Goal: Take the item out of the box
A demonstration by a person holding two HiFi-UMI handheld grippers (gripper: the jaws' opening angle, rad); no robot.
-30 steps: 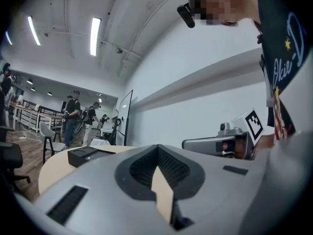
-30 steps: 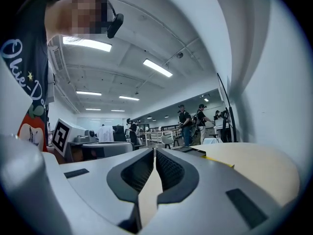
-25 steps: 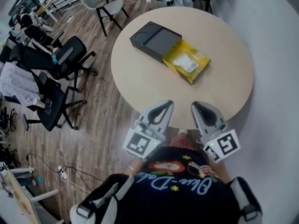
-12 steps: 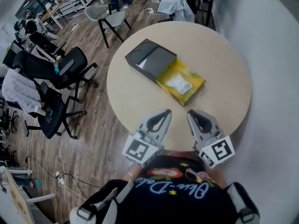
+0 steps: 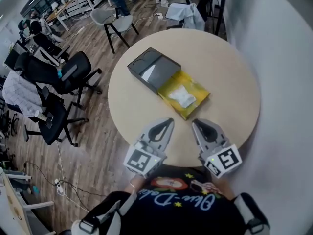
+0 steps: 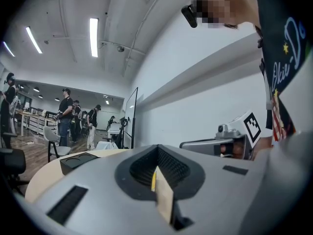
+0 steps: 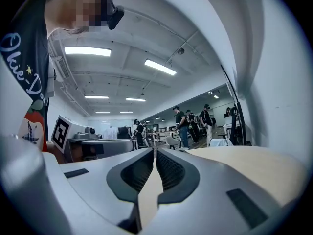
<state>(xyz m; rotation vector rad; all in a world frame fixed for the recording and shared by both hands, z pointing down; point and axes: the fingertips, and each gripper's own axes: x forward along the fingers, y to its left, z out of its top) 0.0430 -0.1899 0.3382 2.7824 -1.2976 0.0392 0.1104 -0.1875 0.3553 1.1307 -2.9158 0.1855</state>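
White packet in open yellow box

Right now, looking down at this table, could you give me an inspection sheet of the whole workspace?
Surface: round beige table, holding only the box.
Job's things: dark box with yellow tray slid out; white packet lies in the tray.
Clutter: nothing seen.
Grippers: left gripper and right gripper both shut, empty, over the table's near edge.
Cables: loose cable on the floor.
Surroundings: office chairs, grey wall, people standing far off.
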